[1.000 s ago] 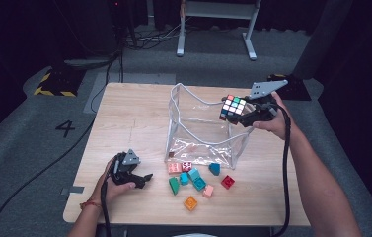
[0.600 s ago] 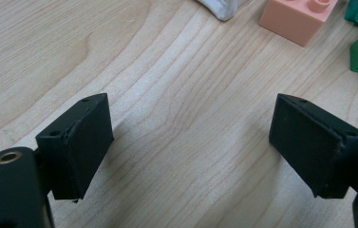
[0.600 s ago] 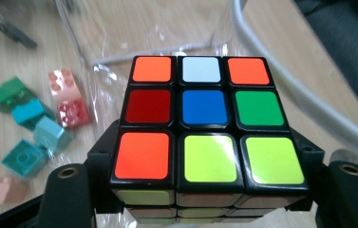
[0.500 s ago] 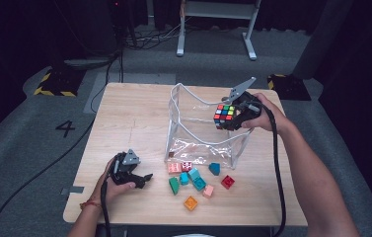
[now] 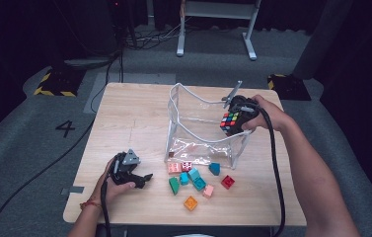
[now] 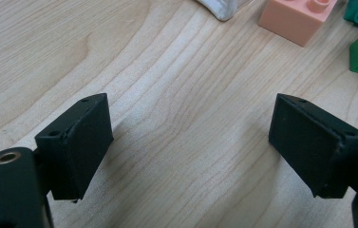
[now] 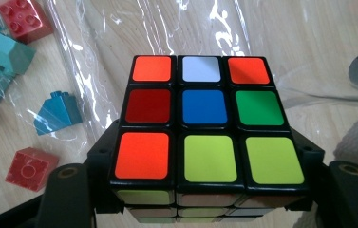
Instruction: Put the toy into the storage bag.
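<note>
Light wooden rectangular table [image 5: 124, 113] carries clear plastic bag with white rim [image 5: 201, 143], standing open. In front of bag lie small plastic building blocks [image 5: 196, 178]: pink, teal, green, red, orange, loosely scattered near front edge.

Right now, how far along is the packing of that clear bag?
Little looks done: the clear bag appears to have nothing in it. In hand: the right gripper clamps the puzzle cube at the bag's open top. Left: dropping the cube in and, probably, the toy bricks lying on the table. The left gripper rests open beside them.
</note>
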The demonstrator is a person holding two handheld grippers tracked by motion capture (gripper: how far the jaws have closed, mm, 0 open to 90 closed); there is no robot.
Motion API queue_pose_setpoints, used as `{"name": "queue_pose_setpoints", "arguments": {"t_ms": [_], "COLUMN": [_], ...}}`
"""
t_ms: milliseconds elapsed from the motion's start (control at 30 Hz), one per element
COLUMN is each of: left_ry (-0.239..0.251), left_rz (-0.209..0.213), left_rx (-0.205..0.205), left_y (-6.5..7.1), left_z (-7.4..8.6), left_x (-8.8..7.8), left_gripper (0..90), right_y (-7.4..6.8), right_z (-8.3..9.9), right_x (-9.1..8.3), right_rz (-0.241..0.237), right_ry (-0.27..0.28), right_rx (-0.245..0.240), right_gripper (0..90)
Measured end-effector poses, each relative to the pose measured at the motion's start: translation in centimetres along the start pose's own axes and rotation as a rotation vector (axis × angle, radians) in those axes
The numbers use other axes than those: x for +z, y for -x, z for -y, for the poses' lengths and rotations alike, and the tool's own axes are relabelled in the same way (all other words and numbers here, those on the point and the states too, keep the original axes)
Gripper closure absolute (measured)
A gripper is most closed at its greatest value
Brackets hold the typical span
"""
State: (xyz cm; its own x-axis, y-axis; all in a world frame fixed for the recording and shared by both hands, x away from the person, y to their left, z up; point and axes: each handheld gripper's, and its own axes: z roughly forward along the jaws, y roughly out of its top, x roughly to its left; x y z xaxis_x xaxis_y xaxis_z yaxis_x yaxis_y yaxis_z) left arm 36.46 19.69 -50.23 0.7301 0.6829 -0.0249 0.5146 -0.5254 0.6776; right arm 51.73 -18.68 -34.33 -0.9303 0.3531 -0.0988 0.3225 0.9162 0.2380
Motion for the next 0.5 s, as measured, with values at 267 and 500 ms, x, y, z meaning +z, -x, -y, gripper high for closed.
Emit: {"name": "queue_pose_setpoints", "arguments": {"t_ms": [267, 500], "left_ry": [0.000, 0.000], "left_rz": [0.000, -0.001], "left_rx": [0.000, 0.000], "left_y": [0.00, 0.00], "left_z": [0.00, 0.00], "left_x": [0.00, 0.00], "left_gripper": [14.7, 14.7], "right_y": [-0.42, -0.49], "right_z": [-0.58, -0.93], "right_x": [0.23, 0.71], "right_rz": [0.047, 0.064], "right_ry": [-0.083, -0.104], "right_rx": [0.002, 0.010], "right_gripper": [33.9, 33.8]}}
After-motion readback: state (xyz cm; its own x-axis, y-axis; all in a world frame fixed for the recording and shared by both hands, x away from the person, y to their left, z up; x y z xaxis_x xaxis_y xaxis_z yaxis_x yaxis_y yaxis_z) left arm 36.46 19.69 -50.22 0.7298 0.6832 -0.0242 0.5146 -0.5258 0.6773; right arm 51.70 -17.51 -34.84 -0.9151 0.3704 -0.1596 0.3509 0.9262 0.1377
